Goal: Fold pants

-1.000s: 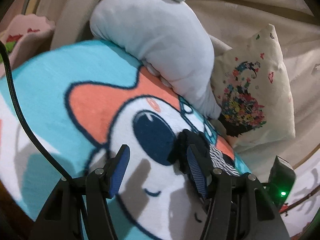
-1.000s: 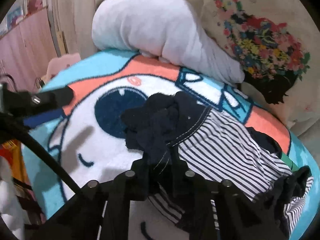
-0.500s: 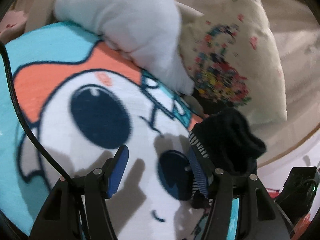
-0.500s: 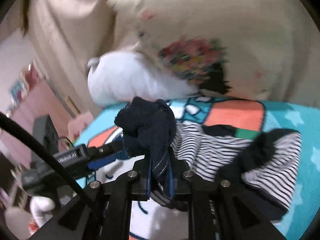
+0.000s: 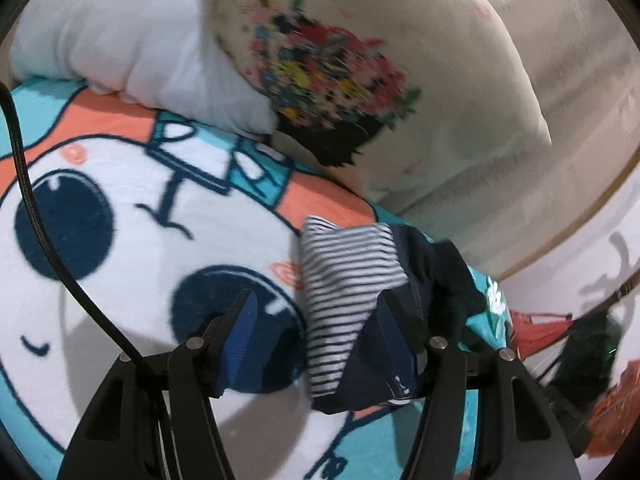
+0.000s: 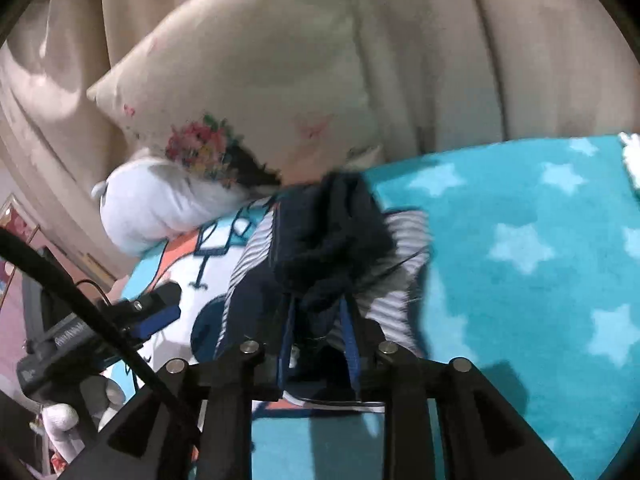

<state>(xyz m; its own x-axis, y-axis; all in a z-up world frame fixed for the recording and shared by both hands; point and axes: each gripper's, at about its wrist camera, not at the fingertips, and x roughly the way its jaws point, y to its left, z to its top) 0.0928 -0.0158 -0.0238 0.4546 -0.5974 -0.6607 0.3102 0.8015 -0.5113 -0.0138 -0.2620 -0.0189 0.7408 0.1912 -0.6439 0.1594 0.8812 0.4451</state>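
Soft, limp striped pants (image 6: 320,256) are bunched on the blanket (image 6: 520,240) near its pillow-side edge, pinched by the right gripper (image 6: 318,344); the left gripper (image 5: 316,336) is held wide, empty. Waistband corners are judged best grasped.

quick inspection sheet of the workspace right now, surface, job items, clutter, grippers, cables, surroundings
surface: teal cartoon blanket with a big-eyed face print and a star pattern, spread over a soft bed or sofa.
job's things: striped pants with dark navy lining, bunched up and lifted off the blanket, not yet folded.
clutter: white plush toy and cream floral pillow at the far edge of the blanket.
grippers: right gripper is shut on the pants; left gripper is open, with the fabric touching its right finger.
cables: black cable runs across the left wrist view; another crosses the right wrist view.
surroundings: beige curtain behind; pink wall at left, blurred.
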